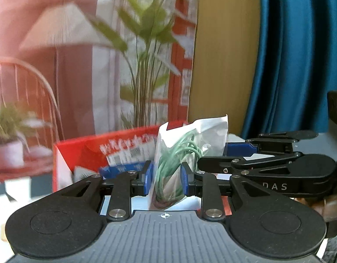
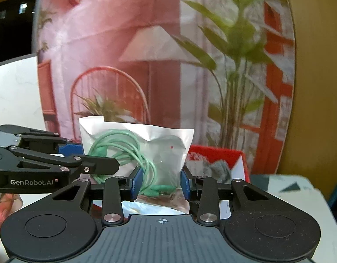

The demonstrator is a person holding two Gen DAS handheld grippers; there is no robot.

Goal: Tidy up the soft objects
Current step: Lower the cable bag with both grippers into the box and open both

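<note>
Left wrist view: clear pouch [image 1: 186, 153] of coiled green cable [image 1: 179, 160], raised in front of the red box [image 1: 91, 153]; left gripper [image 1: 166, 180] pinches its edge, right gripper [image 1: 240, 151] clamps its far side, sharing the limp load. Right wrist view: pouch [image 2: 142, 151] left of the box [image 2: 223, 153], right gripper [image 2: 160, 186] closed on its lower part, left gripper [image 2: 80, 153] gripping its left edge, likely to keep it flat for stowing.

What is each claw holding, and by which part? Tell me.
Both hold the same clear bag with a coiled green cable inside. The left claw clamps one side edge; the right claw grips the lower part across its width.
</note>
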